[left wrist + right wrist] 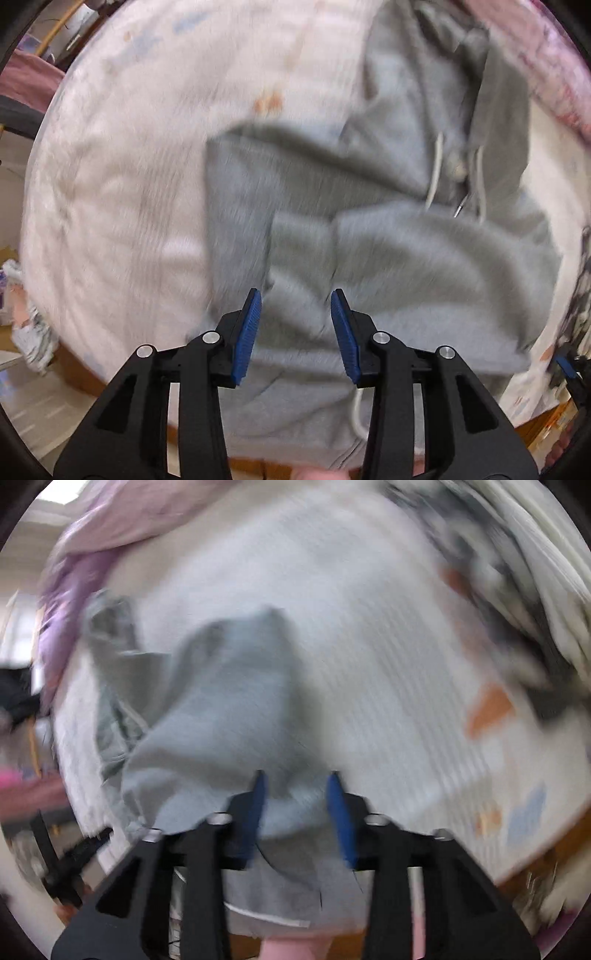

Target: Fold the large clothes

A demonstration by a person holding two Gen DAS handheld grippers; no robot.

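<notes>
Grey hoodie (369, 240) on white bedding (110, 203) — both grippers above

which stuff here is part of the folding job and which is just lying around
Job:
- grey hoodie, crumpled on the white bedcover
- left gripper, fingers apart above the hoodie
- right gripper, fingers apart, hoodie under them

Lying about:
- pink blanket at the bed's far edge
- patterned clothes at the side
</notes>
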